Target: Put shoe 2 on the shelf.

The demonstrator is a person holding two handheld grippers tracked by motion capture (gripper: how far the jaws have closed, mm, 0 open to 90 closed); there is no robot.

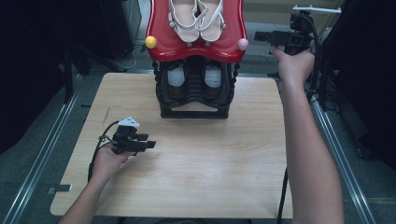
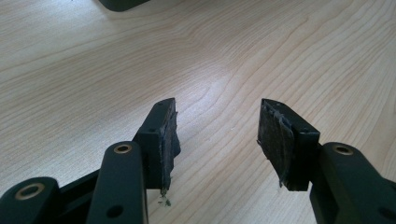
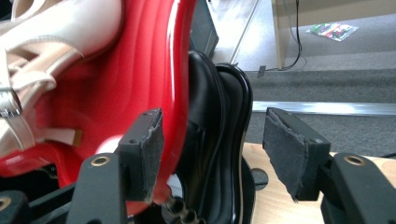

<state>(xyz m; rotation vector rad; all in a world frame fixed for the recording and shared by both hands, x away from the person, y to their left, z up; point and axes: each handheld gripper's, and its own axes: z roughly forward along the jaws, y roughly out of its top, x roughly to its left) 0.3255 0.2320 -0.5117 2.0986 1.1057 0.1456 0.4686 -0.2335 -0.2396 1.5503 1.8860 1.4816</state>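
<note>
Here the right gripper (image 1: 259, 35) is held up at the far right, just beside the right edge of the red tray (image 1: 163, 46) that tops the shoe rack (image 1: 194, 100). Its jaws stand wide apart with nothing between them; in the right gripper view the tray's glossy red rim (image 3: 159, 70) runs just past the left pad (image 3: 152, 154), apart from it as far as I can tell. I'd judge the step in hand to be the approach to that tray edge, near the pink ball (image 1: 243, 44) on its corner. The next move seems to call for sliding the open jaws over the rim, one pad on each face, before closing, and the curved, slick plastic will want a square bite.

The left gripper (image 1: 150, 141) rests low over the near left of the wooden table (image 1: 210, 163), jaws well open and empty, bare wood grain between its worn, frayed pads (image 2: 275, 135).

The tray is moulded in ribbed waves and carries a pair of pale strappy sandals (image 1: 196, 18) with a soft, leathery look. A yellow ball (image 1: 150, 42) sits at its left corner. Below, the black tier (image 3: 224, 140) is shiny moulded plastic too, holding dark shoes (image 1: 194, 79) with white insides.
</note>
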